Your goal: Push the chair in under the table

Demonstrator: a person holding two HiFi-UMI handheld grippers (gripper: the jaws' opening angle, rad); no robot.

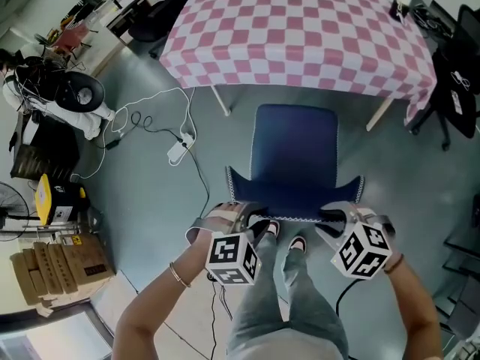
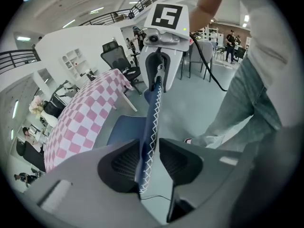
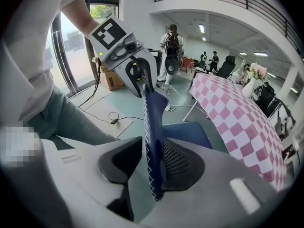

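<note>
A dark blue chair (image 1: 294, 152) stands pulled out in front of the pink-and-white checked table (image 1: 300, 36), its seat facing the table. Its backrest top edge (image 1: 294, 214), trimmed with white stitching, runs between my two grippers. My left gripper (image 1: 251, 216) straddles the left end of that edge. In the left gripper view the backrest (image 2: 148, 141) lies against one pad, with a slit at the other. My right gripper (image 1: 337, 216) straddles the right end. There the backrest (image 3: 153, 146) rests on one pad, with a gap on the other side. Both point steeply down.
The person's feet (image 1: 296, 244) stand just behind the chair. A white power strip with trailing cables (image 1: 177, 152) lies on the floor at the left. Cardboard boxes (image 1: 64, 268) sit at the lower left, and a black office chair (image 1: 459, 81) is right of the table.
</note>
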